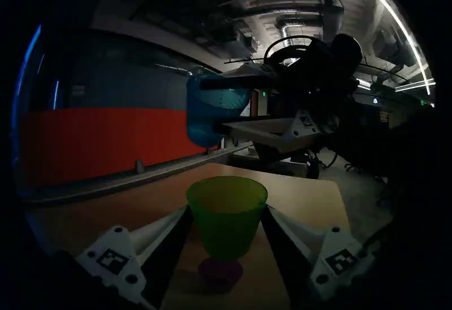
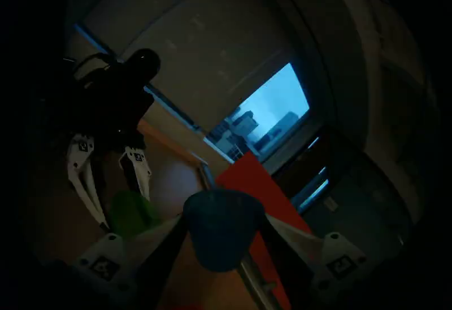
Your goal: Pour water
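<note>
Tilted blue cup (image 1: pixel 212 112) blocks space above green cup (image 1: pixel 226 219); air gap between.

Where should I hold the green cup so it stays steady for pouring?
Its side wall under the rim, coming in level from the side, as the left gripper is placed now. The green cup stands upright and narrows downward, so a grip there probably wedges under the wider top and leaves the mouth free.

Green cup (image 1: pixel 227 225) with a purple foot (image 1: pixel 220 270) between the left tool's (image 1: pixel 227 211) white fingers (image 1: pixel 152 234), blue cup (image 2: pixel 221 236) in the right tool (image 2: pixel 224 218), black-and-white square tags (image 1: pixel 111 260) on both, red wall (image 1: pixel 101 140) beyond.
</note>
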`<act>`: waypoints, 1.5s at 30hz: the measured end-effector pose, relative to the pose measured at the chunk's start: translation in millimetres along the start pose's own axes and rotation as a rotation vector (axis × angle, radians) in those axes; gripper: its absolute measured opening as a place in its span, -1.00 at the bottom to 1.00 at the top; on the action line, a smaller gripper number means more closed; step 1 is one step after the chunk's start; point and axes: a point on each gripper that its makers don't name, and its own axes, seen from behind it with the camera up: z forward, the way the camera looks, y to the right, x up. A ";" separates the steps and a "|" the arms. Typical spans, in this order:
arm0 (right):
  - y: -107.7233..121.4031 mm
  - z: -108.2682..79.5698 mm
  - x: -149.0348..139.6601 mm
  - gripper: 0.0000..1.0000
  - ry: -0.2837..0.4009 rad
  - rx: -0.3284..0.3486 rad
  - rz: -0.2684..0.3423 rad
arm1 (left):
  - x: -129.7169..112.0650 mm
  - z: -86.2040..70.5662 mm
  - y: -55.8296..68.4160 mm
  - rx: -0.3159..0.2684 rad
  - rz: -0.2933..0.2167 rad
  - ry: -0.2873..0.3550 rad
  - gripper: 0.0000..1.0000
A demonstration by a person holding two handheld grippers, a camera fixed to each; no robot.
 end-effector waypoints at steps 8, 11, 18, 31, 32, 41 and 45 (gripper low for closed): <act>0.0 0.8 2.7 0.94 -0.004 0.004 -0.042 | 3.5 0.9 0.7 -0.004 0.003 0.009 0.68; 0.0 0.5 3.4 0.94 -0.005 0.005 -0.057 | 4.5 1.1 3.2 -0.010 0.005 0.009 0.68; 1.4 1.1 5.1 0.94 -0.012 0.005 -0.097 | 6.8 2.1 6.8 -0.016 0.012 0.008 0.68; 3.3 2.9 6.5 0.94 -0.029 0.004 -0.171 | 4.9 4.7 7.3 -0.021 0.012 0.006 0.68; 3.7 3.0 6.5 0.94 -0.030 0.003 -0.175 | 4.6 5.0 7.4 -0.021 0.013 0.005 0.68; 6.4 3.3 8.2 0.94 -0.035 -0.004 -0.215 | 6.6 5.9 7.0 -0.022 0.013 0.007 0.68; 6.0 3.4 6.7 0.94 -0.043 -0.004 -0.235 | 5.9 6.2 7.2 -0.022 0.013 0.006 0.68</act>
